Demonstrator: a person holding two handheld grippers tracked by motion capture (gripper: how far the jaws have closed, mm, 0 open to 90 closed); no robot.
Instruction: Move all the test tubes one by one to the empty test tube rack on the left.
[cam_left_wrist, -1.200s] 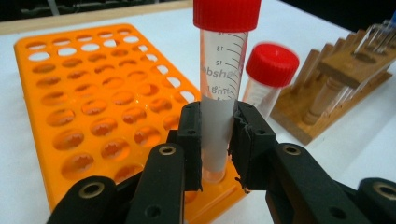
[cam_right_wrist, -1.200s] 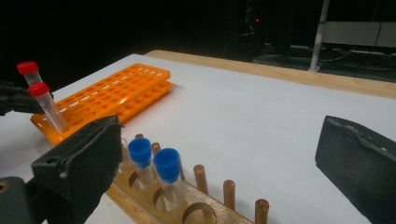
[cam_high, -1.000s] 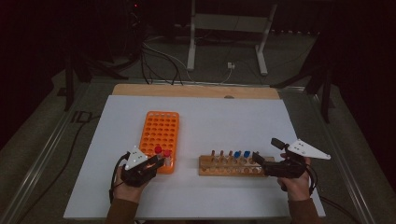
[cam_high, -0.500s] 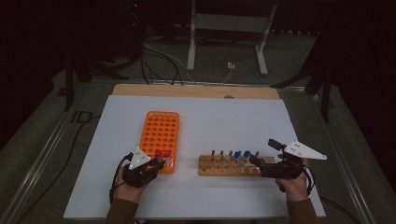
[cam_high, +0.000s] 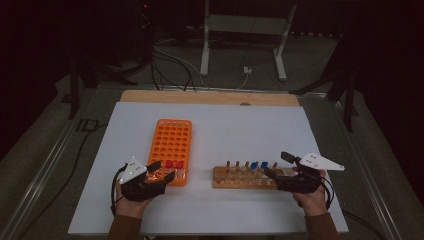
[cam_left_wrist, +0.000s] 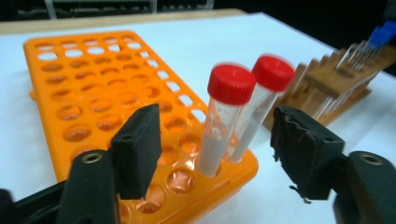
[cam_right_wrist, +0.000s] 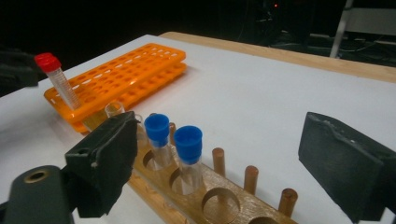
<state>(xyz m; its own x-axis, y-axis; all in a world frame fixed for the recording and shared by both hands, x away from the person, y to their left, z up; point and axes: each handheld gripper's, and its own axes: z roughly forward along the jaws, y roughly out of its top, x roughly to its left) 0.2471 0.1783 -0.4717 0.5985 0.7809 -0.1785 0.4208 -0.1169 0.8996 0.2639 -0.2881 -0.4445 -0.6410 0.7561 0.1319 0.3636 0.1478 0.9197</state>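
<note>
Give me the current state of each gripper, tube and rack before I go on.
Left gripper: open, jaws either side of the red-capped tubes.
Right gripper: open, over the wooden rack.
Red-capped tubes: capped, tilted in the orange rack's corner holes.
Blue-capped tubes: capped, upright in the wooden rack.
Orange rack: mostly unfilled.
Wooden rack: several holes unfilled.

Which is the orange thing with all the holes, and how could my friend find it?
On the white table, look left of the wooden rack to the flat orange tray dotted with round holes. Two red-capped tubes stand in its near corner, between the open left tongs. Nothing else there is orange.
</note>
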